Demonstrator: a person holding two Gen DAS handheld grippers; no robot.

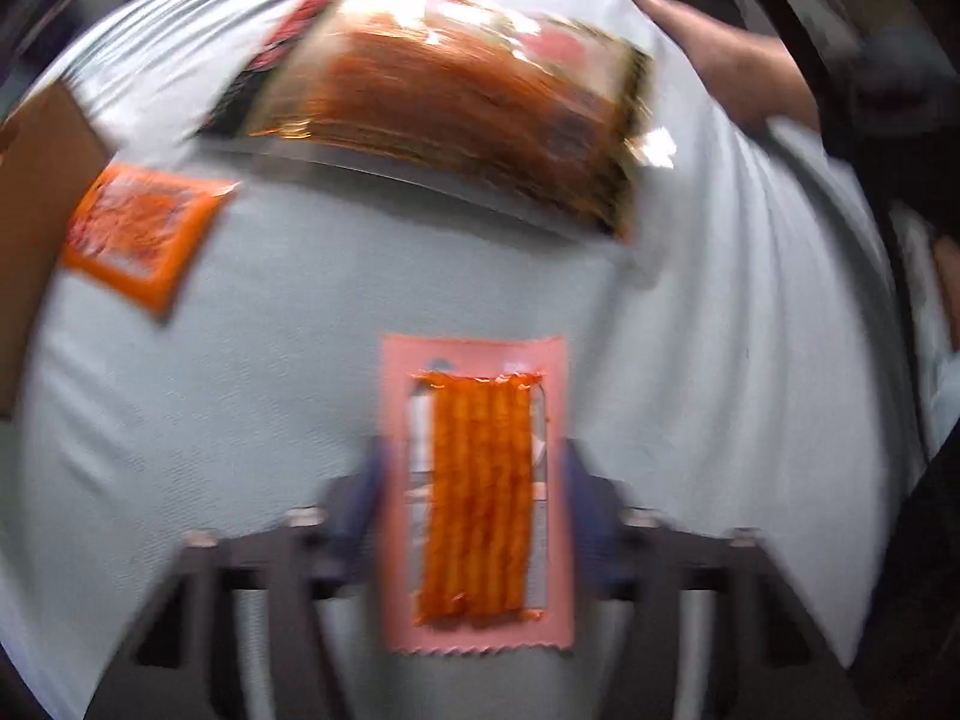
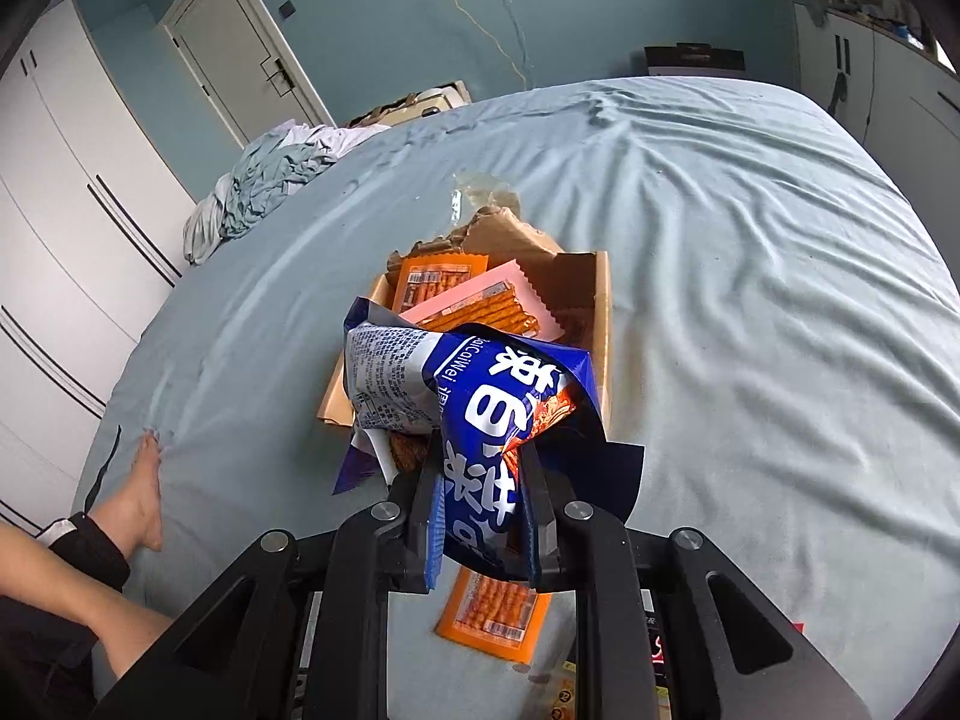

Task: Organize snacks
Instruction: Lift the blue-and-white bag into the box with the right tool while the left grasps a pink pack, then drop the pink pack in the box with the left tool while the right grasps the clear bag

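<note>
The left gripper (image 1: 474,480) points down at the pale blue bedsheet (image 1: 252,360), its jaws apart astride a pink packet of orange snack sticks (image 1: 474,492) lying flat, not visibly pressing it. The right gripper (image 2: 480,468) clamps a crumpled blue foil snack bag (image 2: 480,384); the brown cardboard box (image 2: 600,324) sits at twelve o'clock beyond it.
</note>
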